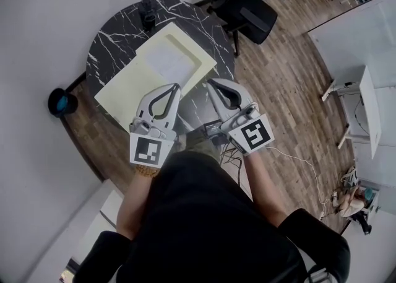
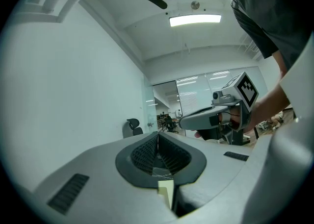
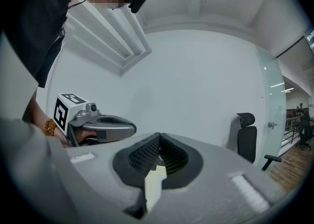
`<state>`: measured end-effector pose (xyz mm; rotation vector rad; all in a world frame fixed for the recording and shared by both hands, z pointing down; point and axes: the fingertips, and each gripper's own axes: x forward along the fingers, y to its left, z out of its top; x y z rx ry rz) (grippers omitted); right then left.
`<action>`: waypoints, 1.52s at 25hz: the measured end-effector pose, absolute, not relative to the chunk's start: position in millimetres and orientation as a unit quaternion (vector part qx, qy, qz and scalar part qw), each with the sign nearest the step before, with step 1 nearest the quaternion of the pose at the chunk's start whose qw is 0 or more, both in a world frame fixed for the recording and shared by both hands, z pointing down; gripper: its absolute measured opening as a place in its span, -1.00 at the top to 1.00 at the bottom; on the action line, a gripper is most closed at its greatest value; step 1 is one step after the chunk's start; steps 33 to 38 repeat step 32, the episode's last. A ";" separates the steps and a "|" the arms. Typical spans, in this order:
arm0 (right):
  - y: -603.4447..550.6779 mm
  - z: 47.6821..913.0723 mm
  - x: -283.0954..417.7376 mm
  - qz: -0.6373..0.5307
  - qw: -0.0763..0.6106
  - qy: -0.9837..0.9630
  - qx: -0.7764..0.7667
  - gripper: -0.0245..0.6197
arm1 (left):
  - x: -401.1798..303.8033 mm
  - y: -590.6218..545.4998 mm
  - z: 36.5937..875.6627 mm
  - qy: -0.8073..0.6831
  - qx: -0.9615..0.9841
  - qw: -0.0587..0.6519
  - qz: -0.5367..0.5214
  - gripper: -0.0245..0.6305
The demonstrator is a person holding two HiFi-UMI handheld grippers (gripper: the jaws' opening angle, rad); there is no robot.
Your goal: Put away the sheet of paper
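Bright, even light from a ceiling lamp; fisheye-warped edges.

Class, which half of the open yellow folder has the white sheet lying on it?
The far half, the recessed one toward the chair: the sheet lies on it. The near half is bare.

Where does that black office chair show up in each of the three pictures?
Head view: black office chair at the top, beyond the round table.
Left gripper view: chair small, left of centre.
Right gripper view: chair at the right.
Shared landmark: the plain white wall beside it.
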<state>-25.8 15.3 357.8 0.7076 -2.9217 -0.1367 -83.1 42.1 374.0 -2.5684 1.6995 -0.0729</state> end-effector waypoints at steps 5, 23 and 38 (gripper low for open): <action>15.9 360.1 -20.7 -0.042 0.076 -0.967 0.240 0.93 | -77.6 38.4 373.5 0.543 -0.839 0.032 -0.024 0.89; 9.6 370.2 -2.7 -0.015 0.069 -0.968 0.243 0.94 | -61.5 32.6 384.2 0.525 -0.850 0.029 -0.036 0.89; -4.8 372.9 0.2 -0.013 0.068 -0.966 0.249 0.94 | -57.9 21.5 391.0 0.516 -0.856 0.022 -0.042 0.89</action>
